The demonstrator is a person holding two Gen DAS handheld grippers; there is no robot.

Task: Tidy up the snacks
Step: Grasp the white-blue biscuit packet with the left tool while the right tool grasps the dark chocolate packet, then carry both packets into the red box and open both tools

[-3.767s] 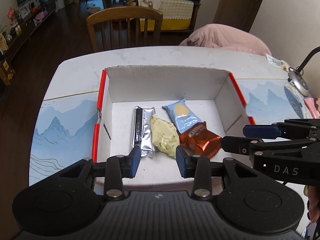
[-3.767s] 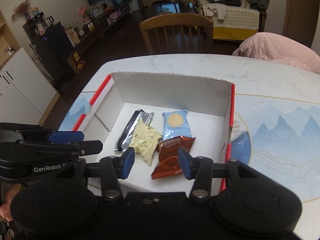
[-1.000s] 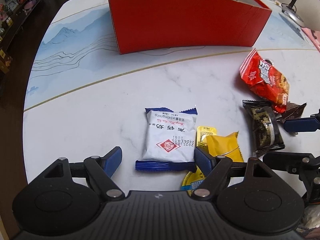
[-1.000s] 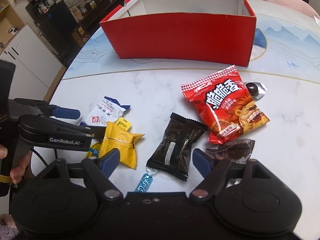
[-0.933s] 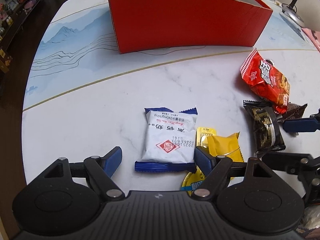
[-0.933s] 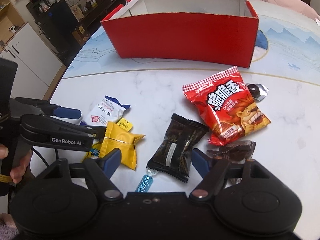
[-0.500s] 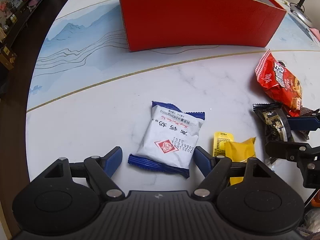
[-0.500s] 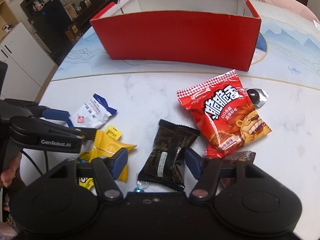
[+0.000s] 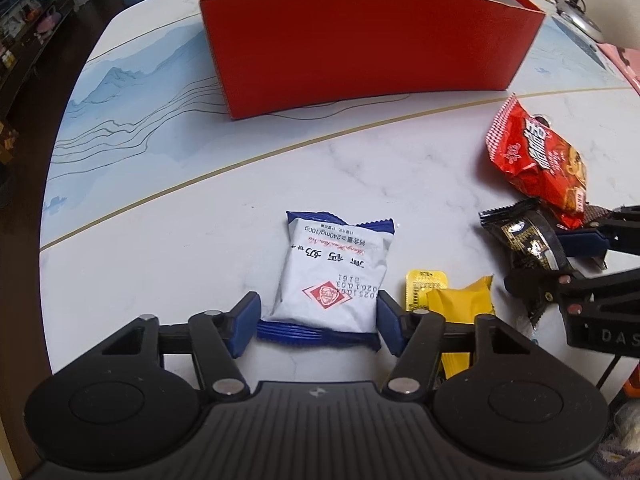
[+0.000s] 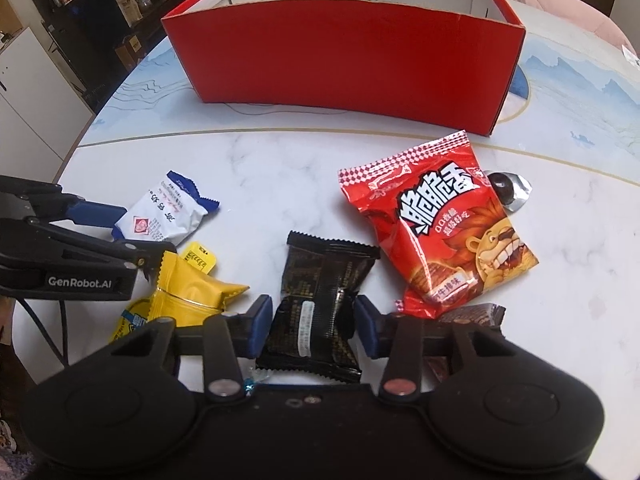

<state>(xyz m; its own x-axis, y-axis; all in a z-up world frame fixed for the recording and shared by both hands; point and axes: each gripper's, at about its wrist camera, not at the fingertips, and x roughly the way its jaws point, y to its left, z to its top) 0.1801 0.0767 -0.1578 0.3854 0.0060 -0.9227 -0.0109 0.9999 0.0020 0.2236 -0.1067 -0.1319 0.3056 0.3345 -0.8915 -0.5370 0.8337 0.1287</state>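
A white and blue snack packet [image 9: 334, 274] lies on the marble table; my left gripper [image 9: 318, 322] is open with its jaws on either side of the packet's near end, close to its edges. The packet also shows in the right wrist view [image 10: 164, 214]. A black snack packet [image 10: 322, 308] lies between the jaws of my right gripper [image 10: 310, 328], which is open and close around its near half. A red cardboard box [image 9: 372, 36] stands at the back of the table, also in the right wrist view [image 10: 344, 60].
A red lion snack bag [image 10: 436, 224], a yellow packet [image 10: 192, 288], a small yellow sachet [image 9: 426, 284], a brown wrapped sweet [image 10: 468, 316] and a foil-wrapped chocolate [image 10: 508, 190] lie on the table near the packets. A lamp [image 9: 576, 4] stands at the far right.
Both grippers have come down from over the box to the loose snacks. In the last second both jaws have narrowed, the left around the white packet and the right around the black packet.
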